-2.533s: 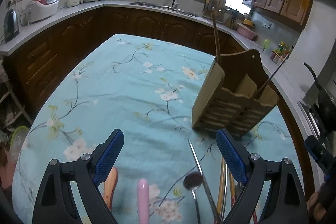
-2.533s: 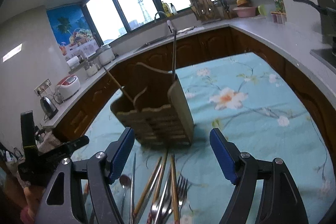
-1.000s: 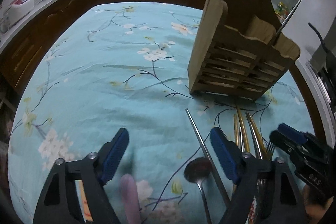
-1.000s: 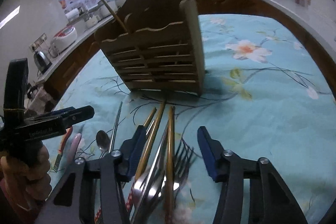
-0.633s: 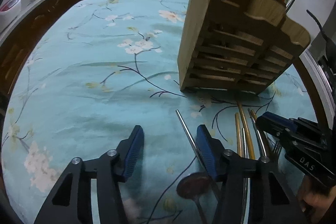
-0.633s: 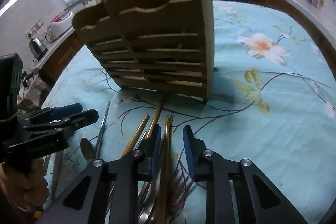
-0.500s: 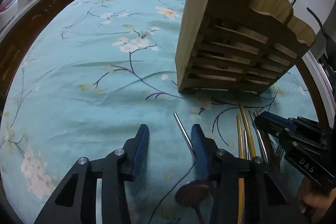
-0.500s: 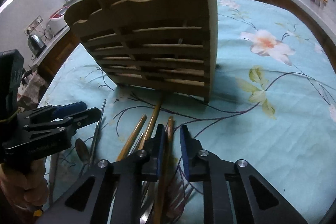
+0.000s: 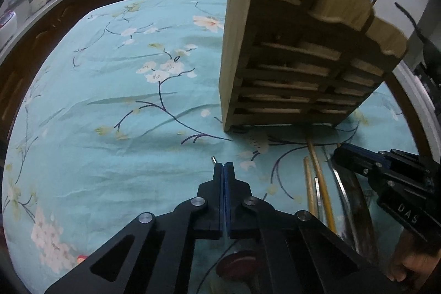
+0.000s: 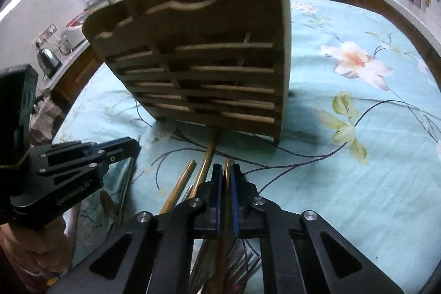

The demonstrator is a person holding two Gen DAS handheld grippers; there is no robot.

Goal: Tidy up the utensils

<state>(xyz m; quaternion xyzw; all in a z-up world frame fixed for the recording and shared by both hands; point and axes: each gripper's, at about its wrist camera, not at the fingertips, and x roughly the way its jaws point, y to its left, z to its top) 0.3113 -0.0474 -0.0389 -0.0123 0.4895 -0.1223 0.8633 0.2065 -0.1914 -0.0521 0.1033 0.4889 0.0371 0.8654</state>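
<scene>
Utensils lie in a loose bundle on the worktop (image 9: 115, 145), which is covered in a teal floral cloth, just in front of a slatted wooden caddy (image 10: 209, 73) that stands upright. The left gripper (image 9: 223, 166) has its jaws fully together over a thin steel rod (image 9: 213, 159), whose tip pokes out just beyond the blue pads; a spoon bowl (image 9: 238, 266) shows under the gripper body. The right gripper (image 10: 226, 170) has its jaws nearly together, clamped on a gold chopstick (image 10: 227, 164) that runs between the pads. Two more gold chopsticks (image 10: 202, 170) lie just left of it, one reaching the caddy's foot, and fork tines (image 10: 242, 263) show beneath the right gripper. A chopstick and a metal handle already stand in the caddy's compartments.
</scene>
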